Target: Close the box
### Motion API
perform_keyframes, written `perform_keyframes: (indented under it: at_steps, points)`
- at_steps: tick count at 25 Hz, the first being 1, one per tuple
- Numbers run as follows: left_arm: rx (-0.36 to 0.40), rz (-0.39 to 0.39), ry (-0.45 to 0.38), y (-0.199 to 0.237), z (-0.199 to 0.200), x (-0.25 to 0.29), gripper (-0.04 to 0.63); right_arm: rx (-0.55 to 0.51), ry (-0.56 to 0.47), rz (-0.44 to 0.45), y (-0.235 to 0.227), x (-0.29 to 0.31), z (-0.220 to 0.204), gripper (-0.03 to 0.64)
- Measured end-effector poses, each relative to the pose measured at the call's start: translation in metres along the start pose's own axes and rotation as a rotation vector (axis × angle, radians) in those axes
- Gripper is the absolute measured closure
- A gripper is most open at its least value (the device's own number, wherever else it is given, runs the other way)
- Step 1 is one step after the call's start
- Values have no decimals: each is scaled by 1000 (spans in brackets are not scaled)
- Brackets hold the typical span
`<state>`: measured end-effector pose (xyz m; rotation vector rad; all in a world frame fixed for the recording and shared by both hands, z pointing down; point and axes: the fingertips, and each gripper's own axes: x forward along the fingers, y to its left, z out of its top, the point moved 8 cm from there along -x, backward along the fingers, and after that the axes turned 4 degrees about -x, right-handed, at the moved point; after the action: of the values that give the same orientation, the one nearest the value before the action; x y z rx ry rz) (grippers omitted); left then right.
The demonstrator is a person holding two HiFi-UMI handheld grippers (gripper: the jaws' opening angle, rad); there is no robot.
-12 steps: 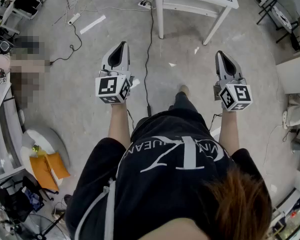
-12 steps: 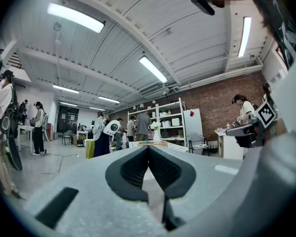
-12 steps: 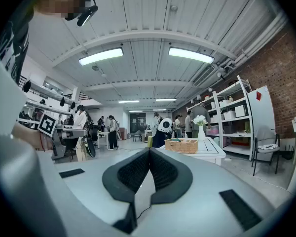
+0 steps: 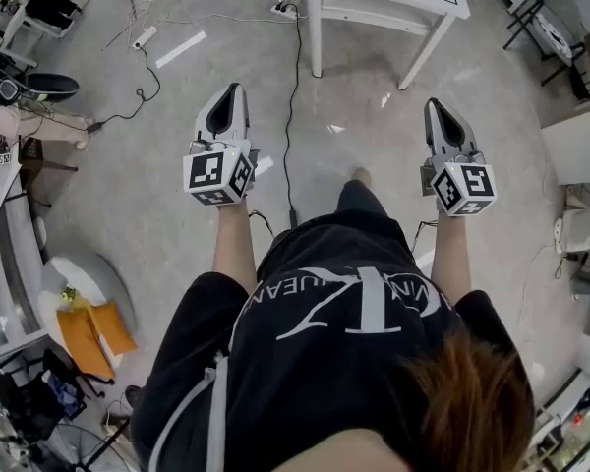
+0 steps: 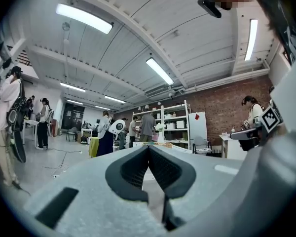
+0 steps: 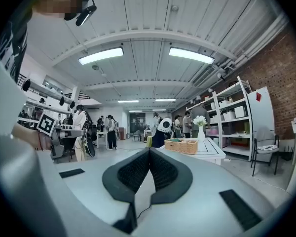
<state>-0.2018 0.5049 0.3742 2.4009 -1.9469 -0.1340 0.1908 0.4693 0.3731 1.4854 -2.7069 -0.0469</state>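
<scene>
My left gripper (image 4: 235,88) has edged a little forward, toward the top of the head view; my right gripper (image 4: 435,104) has hardly shifted. Both are pinched together with nothing between them, and both point level over bare floor (image 4: 128,205).

The white counter (image 4: 383,6) stands ahead of me, well apart from both grippers. What I take to be the box (image 6: 181,145), a woven one, sits on it, beside a vase of flowers (image 6: 201,130). So the closing has not yet begun; I judge I must first walk up to it.

A black cable (image 4: 295,87) runs along the floor from between my legs toward the counter leg, and my foot could catch it as I step in. With the jaws together I can only push, and a light woven box might slide across the counter instead of closing.

In the head view the box is cut off at the top edge. Its lid or flaps are too small to make out, so I cannot tell how far open it stands.
</scene>
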Motion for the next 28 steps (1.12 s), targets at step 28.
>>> perform_keyframes:
  at_steps: [28]
  points:
    - [-16,-18,78,35,3,183,586,130,41,-1,-105,170,-7,462]
